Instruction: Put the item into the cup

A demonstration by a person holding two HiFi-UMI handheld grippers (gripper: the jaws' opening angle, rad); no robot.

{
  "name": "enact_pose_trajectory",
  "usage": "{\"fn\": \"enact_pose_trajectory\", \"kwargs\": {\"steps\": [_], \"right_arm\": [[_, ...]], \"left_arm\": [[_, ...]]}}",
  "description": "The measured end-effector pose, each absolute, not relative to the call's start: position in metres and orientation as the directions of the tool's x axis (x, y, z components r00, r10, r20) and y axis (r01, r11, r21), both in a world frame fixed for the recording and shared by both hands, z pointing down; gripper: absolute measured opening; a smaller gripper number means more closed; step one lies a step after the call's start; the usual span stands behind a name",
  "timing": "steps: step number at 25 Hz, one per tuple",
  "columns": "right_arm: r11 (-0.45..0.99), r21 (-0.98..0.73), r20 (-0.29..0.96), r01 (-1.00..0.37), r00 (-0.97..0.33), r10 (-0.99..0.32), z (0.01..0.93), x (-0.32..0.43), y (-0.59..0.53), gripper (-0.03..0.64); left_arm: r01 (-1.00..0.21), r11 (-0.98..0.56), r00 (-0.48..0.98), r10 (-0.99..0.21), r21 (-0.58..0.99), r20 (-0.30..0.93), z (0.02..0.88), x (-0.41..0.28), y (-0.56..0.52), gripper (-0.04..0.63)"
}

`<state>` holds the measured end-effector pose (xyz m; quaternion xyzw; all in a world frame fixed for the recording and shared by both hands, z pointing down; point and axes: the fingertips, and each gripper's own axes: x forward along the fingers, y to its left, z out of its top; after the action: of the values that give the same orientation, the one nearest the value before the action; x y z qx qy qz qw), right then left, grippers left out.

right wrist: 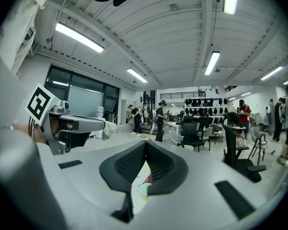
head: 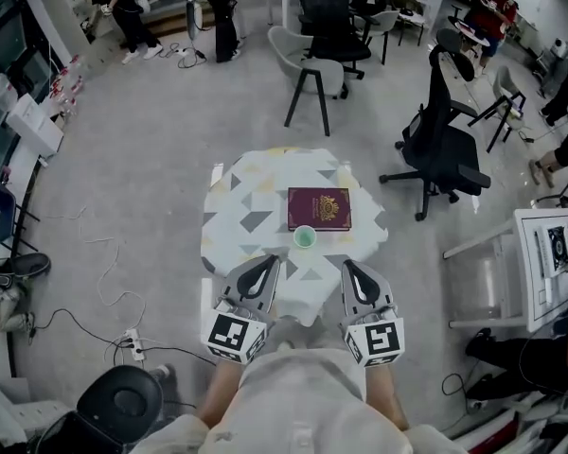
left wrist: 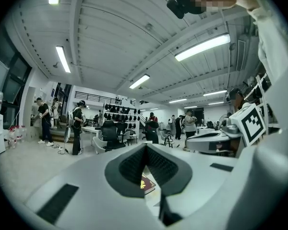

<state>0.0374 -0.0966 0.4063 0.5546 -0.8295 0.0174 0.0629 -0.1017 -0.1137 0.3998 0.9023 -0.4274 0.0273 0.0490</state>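
A small green cup (head: 304,237) stands on the patterned table (head: 251,211), right at the near edge of a maroon book (head: 319,208). My left gripper (head: 268,265) and right gripper (head: 349,267) hover side by side over the table's near edge, just short of the cup. Both are shut with nothing between the jaws. In the left gripper view the shut left gripper (left wrist: 145,147) frames a corner of the book (left wrist: 145,183). Under the tips of the right gripper (right wrist: 146,144), the right gripper view shows the cup (right wrist: 144,189). No separate small item is visible.
A black office chair (head: 445,149) stands right of the table and a grey chair (head: 308,64) beyond it. A white side table (head: 540,253) is at the far right. A power strip (head: 131,340) and cables lie on the floor at the left, near a black stool (head: 123,400).
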Motion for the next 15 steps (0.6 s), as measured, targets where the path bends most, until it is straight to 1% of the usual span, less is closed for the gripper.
{"fn": "enact_pose_trajectory", "kwargs": {"steps": [8, 15], "right_arm": [[0.413, 0.017, 0.142, -0.911, -0.407, -0.902, 0.414, 0.059, -0.146, 0.006], [0.461, -0.016, 0.154, -0.887, -0.458, -0.876, 0.421, 0.068, -0.184, 0.006]], "left_arm": [[-0.795, -0.603, 0.606, -0.786, 0.060, 0.121, 0.405, -0.082, -0.158, 0.011], [-0.824, -0.564, 0.564, -0.809, 0.054, 0.164, 0.414, -0.071, -0.188, 0.009]]}}
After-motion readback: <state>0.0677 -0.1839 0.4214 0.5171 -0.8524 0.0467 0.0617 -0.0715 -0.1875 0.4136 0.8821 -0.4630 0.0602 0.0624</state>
